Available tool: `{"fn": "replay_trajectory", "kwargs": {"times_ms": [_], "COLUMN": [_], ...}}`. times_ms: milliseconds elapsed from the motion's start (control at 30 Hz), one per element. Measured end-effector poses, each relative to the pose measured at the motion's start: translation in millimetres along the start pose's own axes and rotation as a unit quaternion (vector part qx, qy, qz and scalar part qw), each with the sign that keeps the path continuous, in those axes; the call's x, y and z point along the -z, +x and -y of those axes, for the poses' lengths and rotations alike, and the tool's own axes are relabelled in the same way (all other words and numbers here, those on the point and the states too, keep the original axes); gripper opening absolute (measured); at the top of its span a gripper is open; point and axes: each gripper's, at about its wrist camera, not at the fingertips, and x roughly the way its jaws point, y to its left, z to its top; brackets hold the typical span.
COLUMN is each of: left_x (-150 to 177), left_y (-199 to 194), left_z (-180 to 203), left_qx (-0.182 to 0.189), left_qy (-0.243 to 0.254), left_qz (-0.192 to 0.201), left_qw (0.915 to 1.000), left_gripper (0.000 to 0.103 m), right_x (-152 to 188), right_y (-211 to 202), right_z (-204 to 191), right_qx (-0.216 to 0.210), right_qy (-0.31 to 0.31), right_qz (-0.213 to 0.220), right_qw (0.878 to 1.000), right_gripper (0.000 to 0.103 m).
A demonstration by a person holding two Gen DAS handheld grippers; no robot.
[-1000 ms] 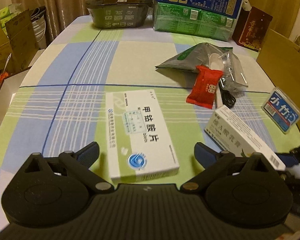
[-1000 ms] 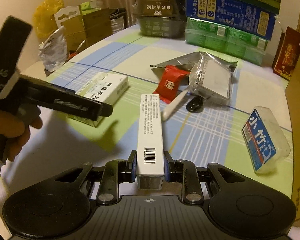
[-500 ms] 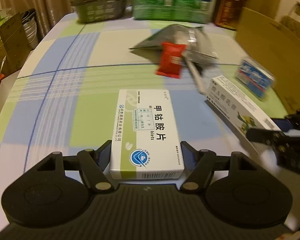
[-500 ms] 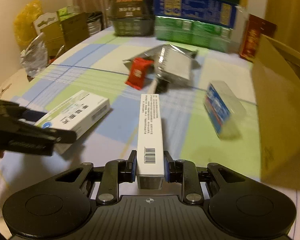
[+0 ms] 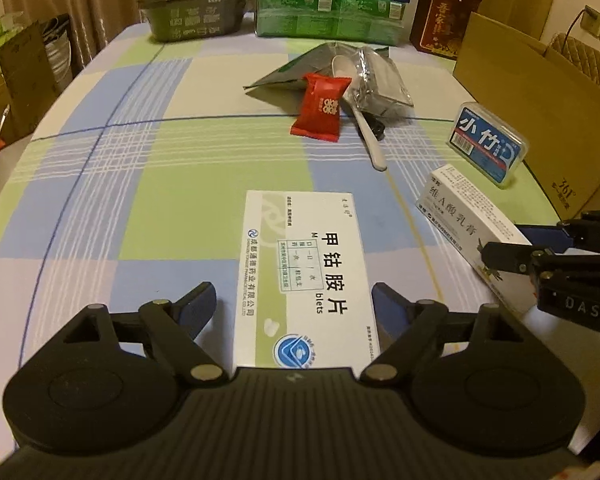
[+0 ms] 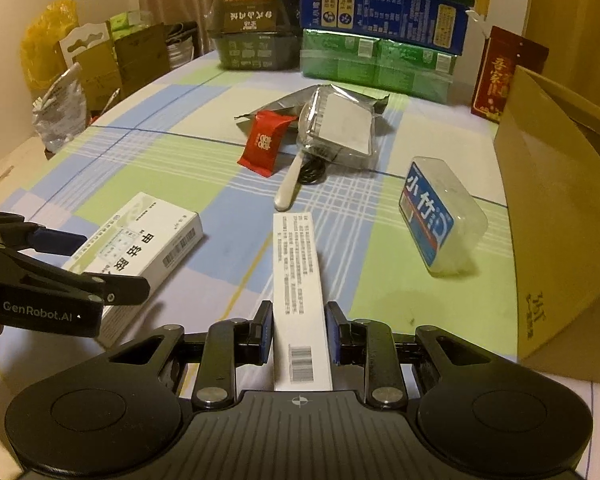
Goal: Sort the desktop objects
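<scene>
Lying flat on the checked worktop (image 5: 100, 208), the wide white medicine box (image 5: 306, 276) sits between the fingers of the left gripper (image 5: 294, 306); the jaws are opening, with a clear gap on the left side and the right pad just beside the box edge, so nothing is gripped. Beyond it, toward the middle of the worktop, a red sachet (image 5: 322, 106) lies against a white spoon (image 5: 358, 108) and a clear bag (image 5: 380, 84) holding a pale block. To the right, the right gripper (image 6: 298, 332) has its fingers drawn narrow and pressed on both long sides of a slim white carton (image 6: 300, 288), barcode end nearest the camera. Further right, a clear plastic case with a blue label (image 6: 436, 216) rests on the worktop, near a brown cardboard box (image 6: 556, 240) at the edge.
</scene>
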Motion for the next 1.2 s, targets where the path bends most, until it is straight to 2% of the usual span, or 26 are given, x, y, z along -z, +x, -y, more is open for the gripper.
{"fn": "replay_trajectory", "kwargs": {"times_ms": [133, 400, 467, 567, 700, 833, 1200], "left_x": [-7, -9, -9, -8, -7, -9, -11], "left_y": [8, 18, 17, 16, 12, 4, -9], "left_z": [2, 7, 8, 7, 13, 14, 34], "left_qx": [0.011, -0.006, -0.01, -0.012, -0.018, -0.01, 0.024], "left_qy": [0.0, 0.025, 0.029, 0.033, 0.05, 0.048, 0.051], "left_qz": [-0.001, -0.008, -0.008, -0.008, -0.005, 0.006, 0.015], "left_qw": [0.9999, 0.9996, 0.9995, 0.9993, 0.9986, 0.9988, 0.9983], "left_gripper": [0.077, 0.072, 0.067, 0.067, 0.067, 0.067, 0.067], "right_x": [-3, -5, -6, -5, -6, -7, -2], "right_y": [9, 19, 20, 21, 10, -1, -20], "right_z": [1, 0, 0, -1, 4, 9, 13], "right_qx": [0.0, 0.002, 0.007, 0.01, 0.007, 0.01, 0.024], "right_qy": [0.004, -0.002, -0.005, -0.006, 0.013, 0.026, 0.032], "right_qz": [-0.003, -0.014, -0.014, -0.017, 0.003, 0.021, 0.028], "right_qw": [1.0, 1.0, 1.0, 1.0, 1.0, 0.999, 0.999], "right_gripper": [0.024, 0.024, 0.024, 0.024, 0.023, 0.023, 0.023]}}
